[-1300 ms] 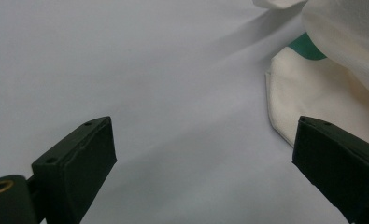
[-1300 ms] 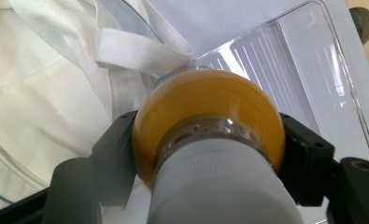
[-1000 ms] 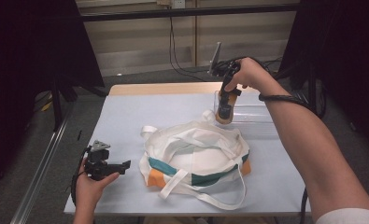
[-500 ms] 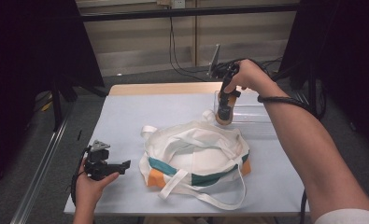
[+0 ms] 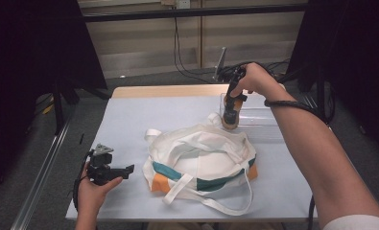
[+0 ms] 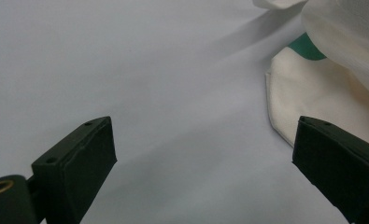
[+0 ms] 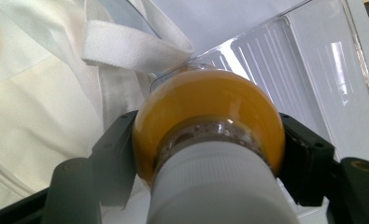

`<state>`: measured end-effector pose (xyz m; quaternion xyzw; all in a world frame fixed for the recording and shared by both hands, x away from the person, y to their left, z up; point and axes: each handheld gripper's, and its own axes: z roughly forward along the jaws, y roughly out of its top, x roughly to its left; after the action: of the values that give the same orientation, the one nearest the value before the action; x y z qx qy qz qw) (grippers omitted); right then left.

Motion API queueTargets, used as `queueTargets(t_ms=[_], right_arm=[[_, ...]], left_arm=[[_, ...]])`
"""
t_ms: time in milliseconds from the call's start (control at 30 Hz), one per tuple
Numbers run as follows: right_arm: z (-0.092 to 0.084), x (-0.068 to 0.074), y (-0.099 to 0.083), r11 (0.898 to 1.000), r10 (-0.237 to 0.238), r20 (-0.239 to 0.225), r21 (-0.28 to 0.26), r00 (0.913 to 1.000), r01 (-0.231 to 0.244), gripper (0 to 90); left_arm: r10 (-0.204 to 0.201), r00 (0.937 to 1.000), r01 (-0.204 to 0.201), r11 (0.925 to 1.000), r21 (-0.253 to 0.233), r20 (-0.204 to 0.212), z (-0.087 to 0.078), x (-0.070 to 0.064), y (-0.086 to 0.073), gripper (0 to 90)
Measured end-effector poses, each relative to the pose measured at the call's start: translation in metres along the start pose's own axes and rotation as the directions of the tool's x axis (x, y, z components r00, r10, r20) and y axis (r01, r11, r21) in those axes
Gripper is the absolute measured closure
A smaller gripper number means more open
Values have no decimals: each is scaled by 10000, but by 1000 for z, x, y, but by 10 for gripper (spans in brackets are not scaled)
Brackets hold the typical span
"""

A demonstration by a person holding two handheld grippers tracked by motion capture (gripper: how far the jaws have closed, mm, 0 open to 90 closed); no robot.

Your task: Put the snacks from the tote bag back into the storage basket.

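Nearest the person, the left gripper rests low on the pale table just left of the bag, its jaws spread wide with nothing but bare tabletop between them. Nothing has shifted over the last second — both hands sit where they were, and the bag's straps lie in the same loops — so the work looks paused at the point of loading rather than moving on. The cream bag, with its green and orange trim, slumps in the middle of the table, mouth upward. Beyond it, at its far edge, the right gripper points down, clamped on a bottle of orange liquid with a white cap, held just above the bag's rim beside a clear plastic tray. Count: one bag, one bottle, one tray, two grippers.
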<state>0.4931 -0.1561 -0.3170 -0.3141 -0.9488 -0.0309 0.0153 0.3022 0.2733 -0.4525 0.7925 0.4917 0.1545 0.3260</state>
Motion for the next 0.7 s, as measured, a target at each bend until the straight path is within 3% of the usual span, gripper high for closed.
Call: queueTargets(t_ms=[300, 700], right_arm=[[3, -1, 0, 9999, -150, 21, -4, 9999, 150, 304], [7, 1, 2, 9999, -7, 34, 128, 10000, 7, 304]], left_arm=[[-75, 10000, 75, 10000, -40, 2, 0, -1, 0, 58], [-10, 10000, 10, 10000, -53, 30, 0, 0, 0, 58]])
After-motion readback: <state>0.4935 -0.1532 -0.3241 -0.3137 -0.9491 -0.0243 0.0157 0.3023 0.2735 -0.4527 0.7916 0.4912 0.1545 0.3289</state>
